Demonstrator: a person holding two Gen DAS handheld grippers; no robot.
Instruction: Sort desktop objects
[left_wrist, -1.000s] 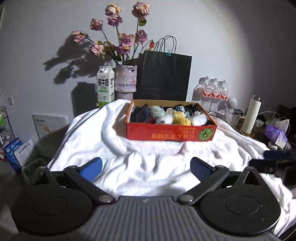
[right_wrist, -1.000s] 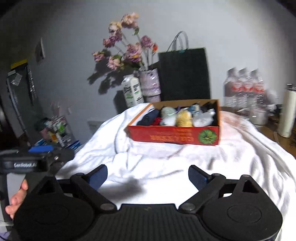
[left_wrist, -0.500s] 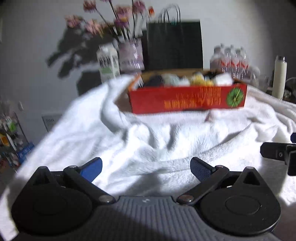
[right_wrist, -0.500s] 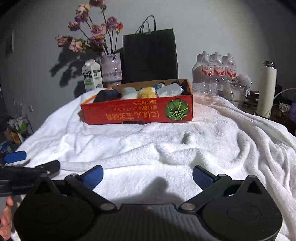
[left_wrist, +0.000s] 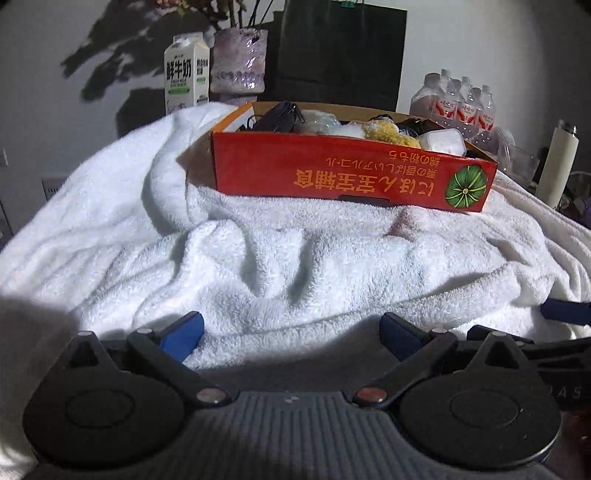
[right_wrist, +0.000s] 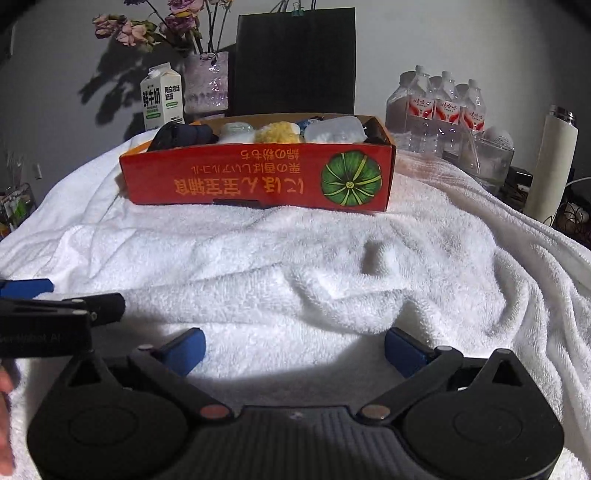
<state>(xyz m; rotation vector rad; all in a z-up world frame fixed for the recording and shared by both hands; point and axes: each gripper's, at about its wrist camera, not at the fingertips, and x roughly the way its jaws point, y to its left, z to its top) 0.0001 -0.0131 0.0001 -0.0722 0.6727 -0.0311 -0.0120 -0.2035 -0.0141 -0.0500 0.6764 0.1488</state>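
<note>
Presently, both grippers hang low over a rumpled white towel (right_wrist: 332, 258) that covers the surface. The left gripper (left_wrist: 291, 330) has its jaws spread wide with nothing between them, its blue-padded fingertips (left_wrist: 183, 330) just above the towel folds. The right gripper (right_wrist: 293, 349) is likewise spread wide and empty, blue pads to either side of bare towel. In the right wrist view the left gripper's body enters from the left edge; in the left wrist view one blue tip of the right gripper shows at the right edge. Well ahead of both, resting on the towel, stands a red cardboard box (right_wrist: 258, 177) with yellow lettering printed upside down and a green pumpkin emblem (right_wrist: 351, 179) on its front wall. The box holds the sorted items: a dark bundle (right_wrist: 183, 136) at the left end, a pale rounded item (right_wrist: 236, 131), a yellow fluffy item (right_wrist: 277, 133) near the middle, and a clear plastic container (right_wrist: 336, 129) toward the right end; the finer contents cannot be identified. Behind the box, against the wall, stand a milk carton (right_wrist: 162, 98), a glass vase (right_wrist: 207, 83) with pink flowers, and a black paper bag (right_wrist: 295, 59). To the right are a pack of water bottles (right_wrist: 436, 107), a clear container (right_wrist: 491, 162) and a white flask (right_wrist: 552, 162).
</note>
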